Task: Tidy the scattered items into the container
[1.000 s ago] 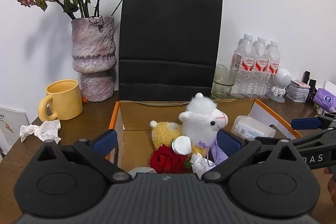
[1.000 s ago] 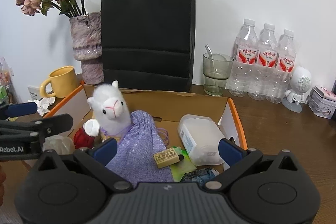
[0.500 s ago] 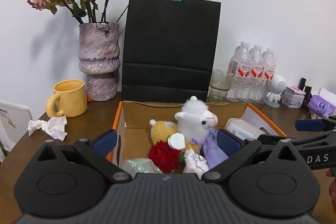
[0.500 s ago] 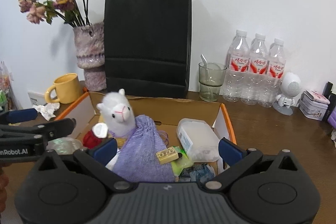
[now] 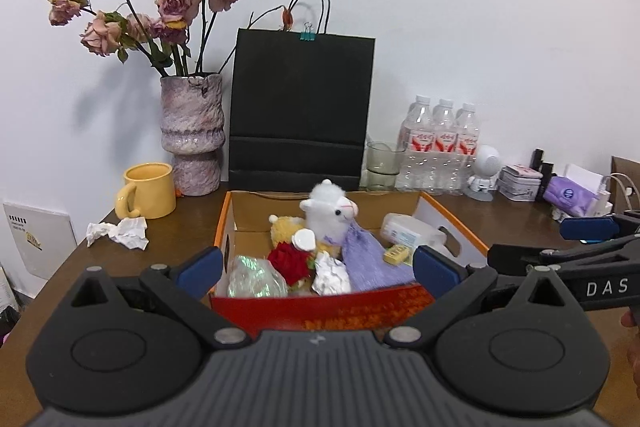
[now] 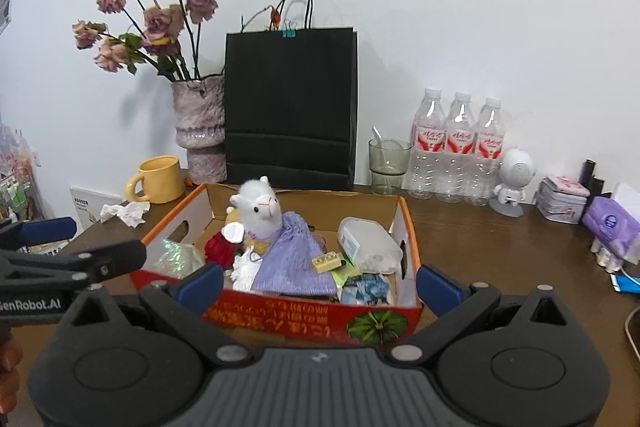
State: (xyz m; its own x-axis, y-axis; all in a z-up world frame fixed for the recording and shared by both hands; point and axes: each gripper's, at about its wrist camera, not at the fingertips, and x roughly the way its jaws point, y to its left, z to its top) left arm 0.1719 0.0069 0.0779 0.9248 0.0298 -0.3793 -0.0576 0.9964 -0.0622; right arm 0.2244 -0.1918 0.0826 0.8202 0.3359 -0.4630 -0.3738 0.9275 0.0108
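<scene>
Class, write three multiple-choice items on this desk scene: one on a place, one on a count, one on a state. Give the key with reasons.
1. Where is the white alpaca toy?
A. in the cardboard box
B. beside the mug
C. on the black bag

2. How many water bottles stand by the wall?
A. two
B. three
C. five

3. How is the right gripper?
A. shut on a pouch
B. shut on the box
C. open, holding nothing

Key: 1 A, it sits inside the walls; 2 B, three caps show; 3 C, its fingers stand apart.
</scene>
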